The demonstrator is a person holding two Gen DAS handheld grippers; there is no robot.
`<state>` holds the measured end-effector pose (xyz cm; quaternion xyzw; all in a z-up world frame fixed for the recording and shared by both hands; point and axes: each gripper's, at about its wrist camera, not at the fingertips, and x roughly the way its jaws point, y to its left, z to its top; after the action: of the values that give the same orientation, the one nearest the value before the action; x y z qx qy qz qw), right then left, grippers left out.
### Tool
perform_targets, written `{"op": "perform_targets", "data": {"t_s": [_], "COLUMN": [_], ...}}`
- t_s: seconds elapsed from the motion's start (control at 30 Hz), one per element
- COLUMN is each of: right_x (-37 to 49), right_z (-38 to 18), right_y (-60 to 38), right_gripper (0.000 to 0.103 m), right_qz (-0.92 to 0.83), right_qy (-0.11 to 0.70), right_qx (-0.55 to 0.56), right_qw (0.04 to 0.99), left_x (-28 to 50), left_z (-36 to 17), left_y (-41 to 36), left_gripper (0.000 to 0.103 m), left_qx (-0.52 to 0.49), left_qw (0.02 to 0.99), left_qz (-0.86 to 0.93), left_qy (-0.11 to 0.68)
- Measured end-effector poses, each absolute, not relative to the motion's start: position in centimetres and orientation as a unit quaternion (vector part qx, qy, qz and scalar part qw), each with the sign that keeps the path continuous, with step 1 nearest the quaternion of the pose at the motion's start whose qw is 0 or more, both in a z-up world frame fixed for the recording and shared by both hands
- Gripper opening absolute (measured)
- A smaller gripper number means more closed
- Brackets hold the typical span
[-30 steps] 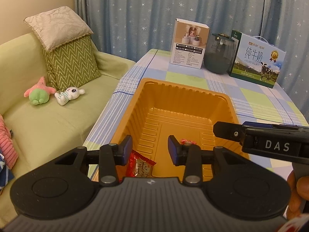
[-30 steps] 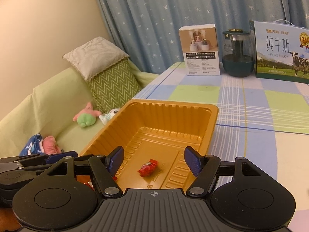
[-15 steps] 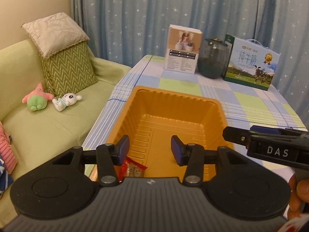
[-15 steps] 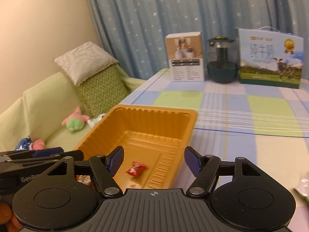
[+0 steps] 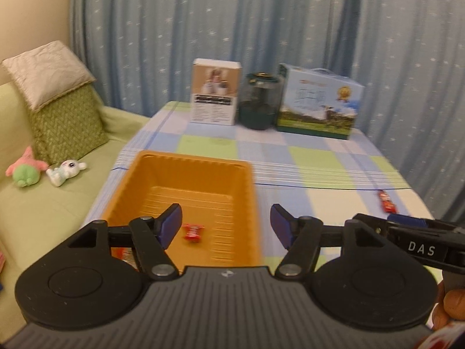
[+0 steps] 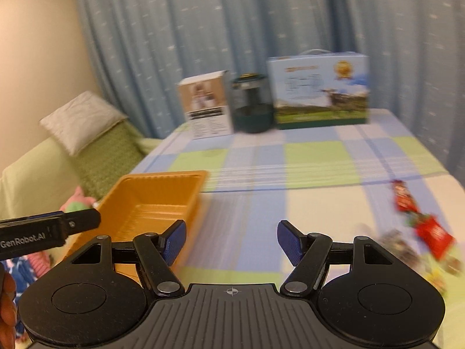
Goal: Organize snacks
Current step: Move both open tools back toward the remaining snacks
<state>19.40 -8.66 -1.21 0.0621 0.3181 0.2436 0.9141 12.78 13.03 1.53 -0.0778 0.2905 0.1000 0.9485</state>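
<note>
Checkered tablecloth (image 5: 305,171) under blue star curtains; sofa along the table's left edge. Orange tray (image 5: 162,163) sits at that edge and holds one red candy (image 5: 192,232) on its ribbed floor, plus another red wrapper (image 5: 123,254) partly hidden behind the left gripper's finger. Left gripper (image 5: 225,225) jaws wide apart, nothing held, straddling the tray's right wall. Right gripper (image 6: 231,241) also spread and empty, over bare cloth just right of the tray. Loose snack packets (image 6: 418,226), blurred, lie near the table's right edge. Boxes and a dark jar (image 5: 258,104) line the far edge; mid-table between is open.
</note>
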Motion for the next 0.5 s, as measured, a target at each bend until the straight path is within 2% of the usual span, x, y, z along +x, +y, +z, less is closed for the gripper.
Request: {"op": "perform_targets", "data": {"t_s": [0.5], "right_x": [12.3], "right_z": [1.6], "right_y": [-25.4], "right_gripper": [0.069], "right_qz": [0.096], "right_qy": [0.303], "right_qx": [0.093], "right_qw": [0.943], "left_x": [11.6], "left_z": [1.8], "left_y": [1.3], "left_gripper": [0.088], "left_qx": [-0.059], "left_qw": [0.95], "left_qz": [-0.008], "left_qy": [0.306]}}
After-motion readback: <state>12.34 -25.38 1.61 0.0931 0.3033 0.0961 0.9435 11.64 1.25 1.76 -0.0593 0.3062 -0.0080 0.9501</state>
